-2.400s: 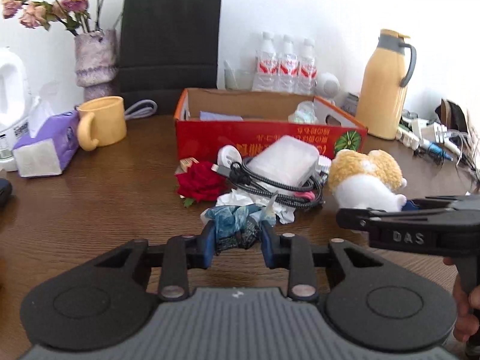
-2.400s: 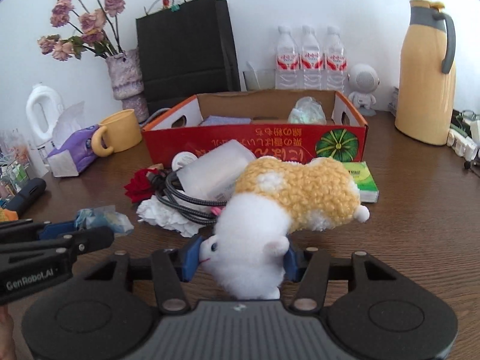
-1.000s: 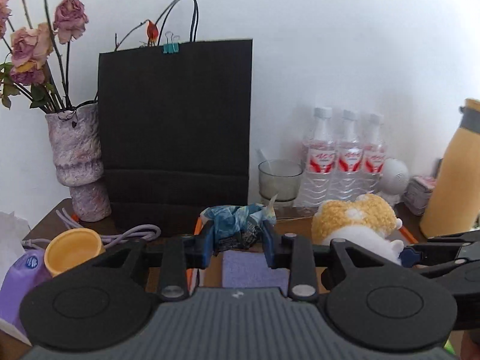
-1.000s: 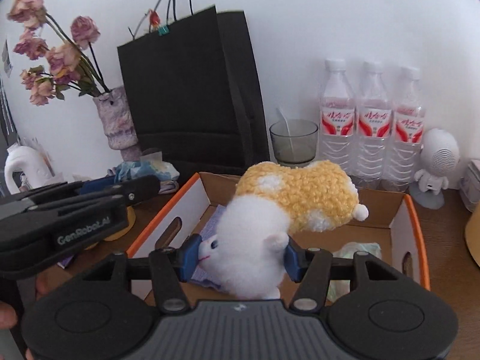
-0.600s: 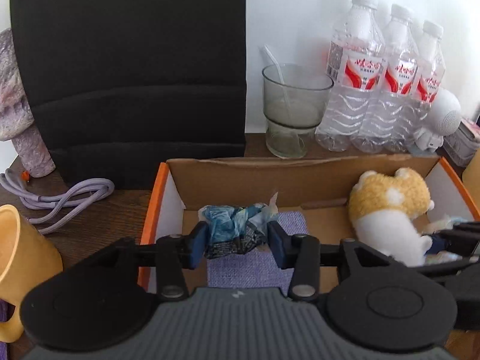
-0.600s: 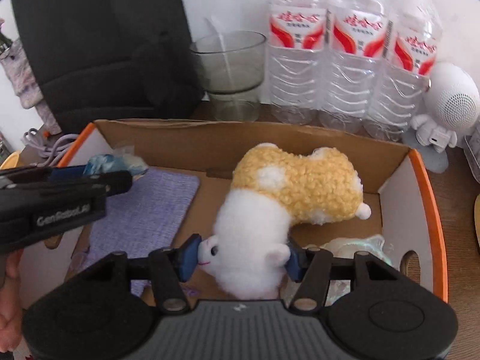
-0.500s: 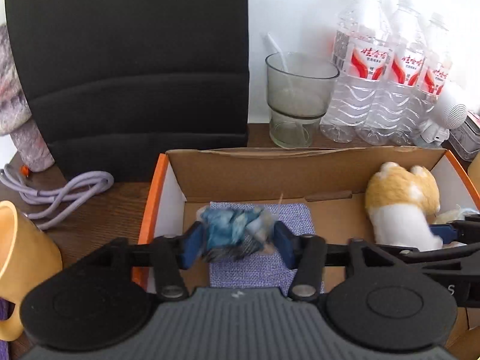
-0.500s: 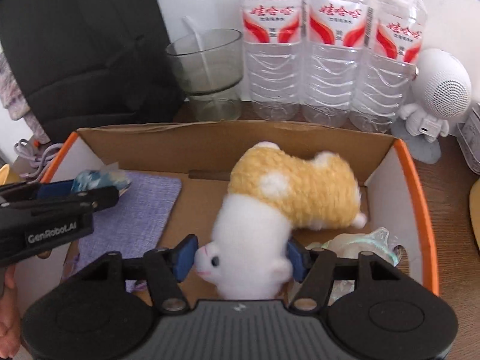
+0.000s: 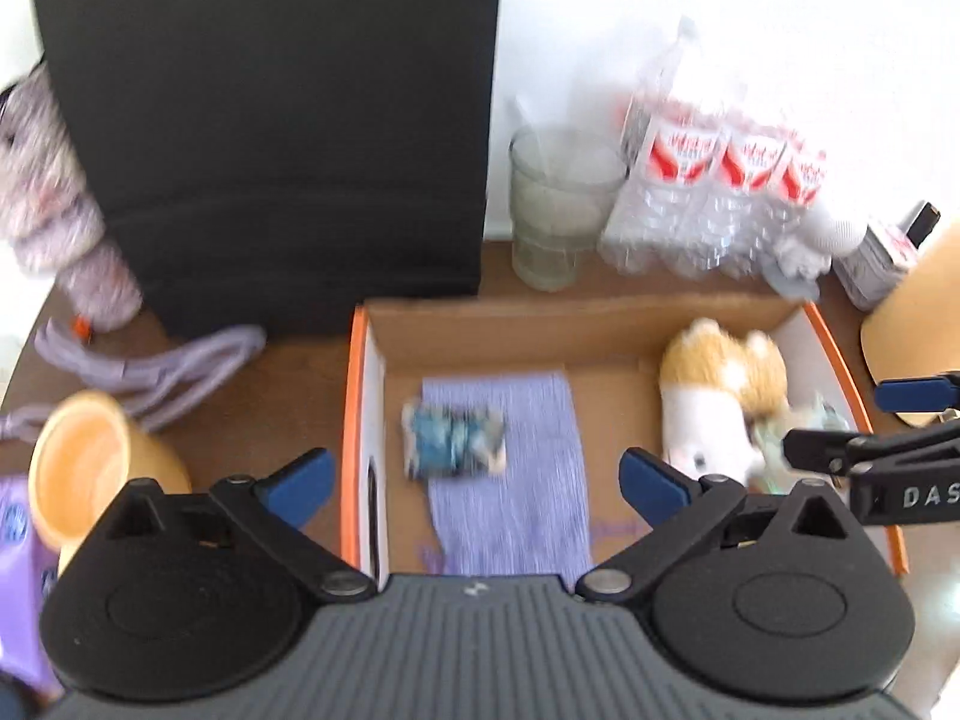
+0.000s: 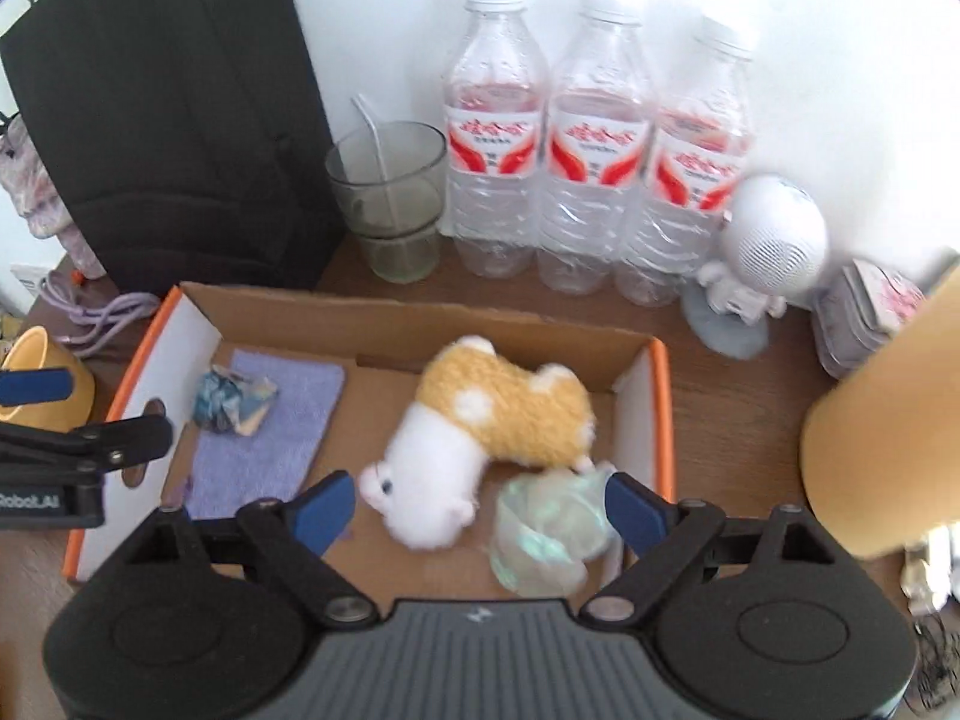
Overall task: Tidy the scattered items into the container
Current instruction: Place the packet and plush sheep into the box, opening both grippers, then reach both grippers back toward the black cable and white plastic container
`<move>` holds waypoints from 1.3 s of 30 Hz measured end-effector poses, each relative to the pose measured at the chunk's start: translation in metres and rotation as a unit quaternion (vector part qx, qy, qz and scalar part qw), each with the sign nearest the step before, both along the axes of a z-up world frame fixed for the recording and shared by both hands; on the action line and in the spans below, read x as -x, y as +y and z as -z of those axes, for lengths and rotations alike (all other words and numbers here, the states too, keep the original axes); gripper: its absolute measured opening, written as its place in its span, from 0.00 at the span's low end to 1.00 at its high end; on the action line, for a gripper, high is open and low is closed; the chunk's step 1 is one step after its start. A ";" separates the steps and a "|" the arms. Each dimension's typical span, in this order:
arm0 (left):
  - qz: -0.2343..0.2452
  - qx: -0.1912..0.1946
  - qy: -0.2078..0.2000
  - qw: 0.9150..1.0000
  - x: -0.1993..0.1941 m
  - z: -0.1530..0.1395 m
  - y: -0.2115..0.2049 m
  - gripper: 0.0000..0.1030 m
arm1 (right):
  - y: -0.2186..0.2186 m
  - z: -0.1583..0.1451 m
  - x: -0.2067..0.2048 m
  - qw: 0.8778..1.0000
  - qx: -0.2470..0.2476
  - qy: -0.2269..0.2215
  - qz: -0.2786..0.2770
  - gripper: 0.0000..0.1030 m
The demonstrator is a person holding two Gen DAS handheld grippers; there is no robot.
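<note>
The orange-rimmed cardboard box (image 9: 360, 396) (image 10: 198, 324) lies below both grippers. A crumpled blue wrapper (image 9: 453, 445) (image 10: 234, 402) lies on a purple cloth (image 9: 510, 480) (image 10: 264, 438) in its left half. A yellow and white plush toy (image 10: 486, 438) (image 9: 714, 396) lies in its right half beside a crumpled clear bag (image 10: 552, 534). My left gripper (image 9: 474, 483) is open and empty above the wrapper. My right gripper (image 10: 480, 510) is open and empty above the plush.
Behind the box stand a black paper bag (image 9: 270, 132), a glass (image 10: 387, 204), three water bottles (image 10: 594, 144) and a small white robot speaker (image 10: 762, 240). A yellow mug (image 9: 90, 474) and purple cable (image 9: 156, 360) lie left. A yellow jug (image 10: 888, 438) stands right.
Both grippers opened over the box. The blue wrapper dropped onto the purple cloth and the plush dropped into the right half of the box.
</note>
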State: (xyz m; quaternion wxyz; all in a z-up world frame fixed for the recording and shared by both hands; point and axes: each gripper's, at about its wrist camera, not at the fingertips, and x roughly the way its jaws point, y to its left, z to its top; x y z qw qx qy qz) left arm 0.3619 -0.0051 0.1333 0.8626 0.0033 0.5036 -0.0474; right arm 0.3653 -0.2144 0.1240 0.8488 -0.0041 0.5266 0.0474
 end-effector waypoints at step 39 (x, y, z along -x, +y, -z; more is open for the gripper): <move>-0.048 0.017 -0.393 0.918 0.387 0.054 0.036 1.00 | 0.025 0.055 0.366 0.920 -0.074 -0.377 0.074 1.00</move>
